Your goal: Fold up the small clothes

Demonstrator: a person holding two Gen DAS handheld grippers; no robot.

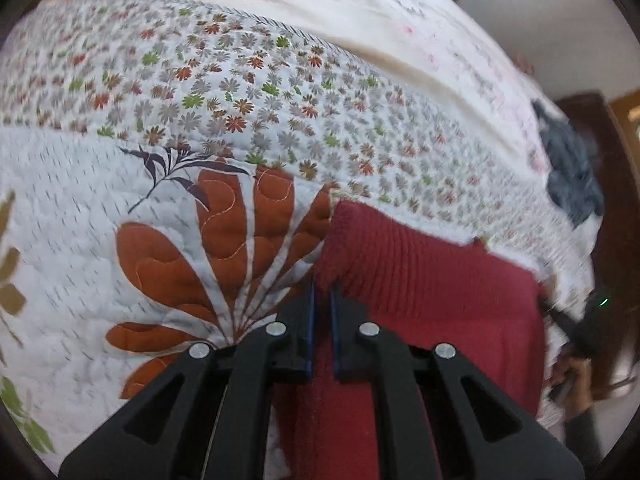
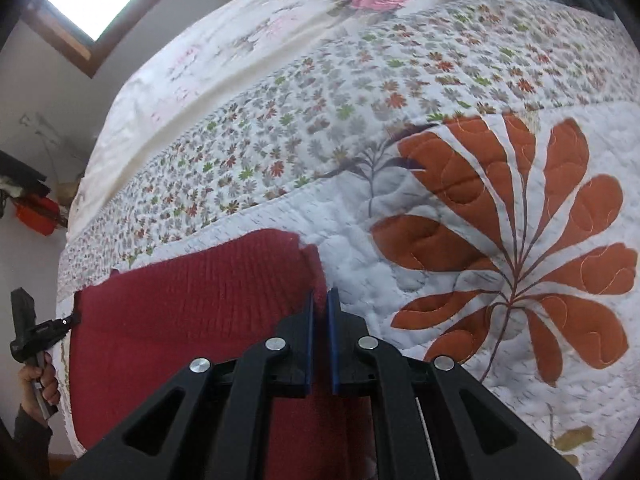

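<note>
Two grippers, each pinching a corner of the red knit garment over the floral quilt: left gripper and right gripper, both nearly closed on fabric.

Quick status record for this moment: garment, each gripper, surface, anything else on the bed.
garment: red knit cloth, lifted at two corners
left gripper: shut on a corner of the cloth
right gripper: shut on the opposite corner
surface: floral quilt on a bed
other: dark grey cloth lying farther up the bed
fold: not yet made
</note>
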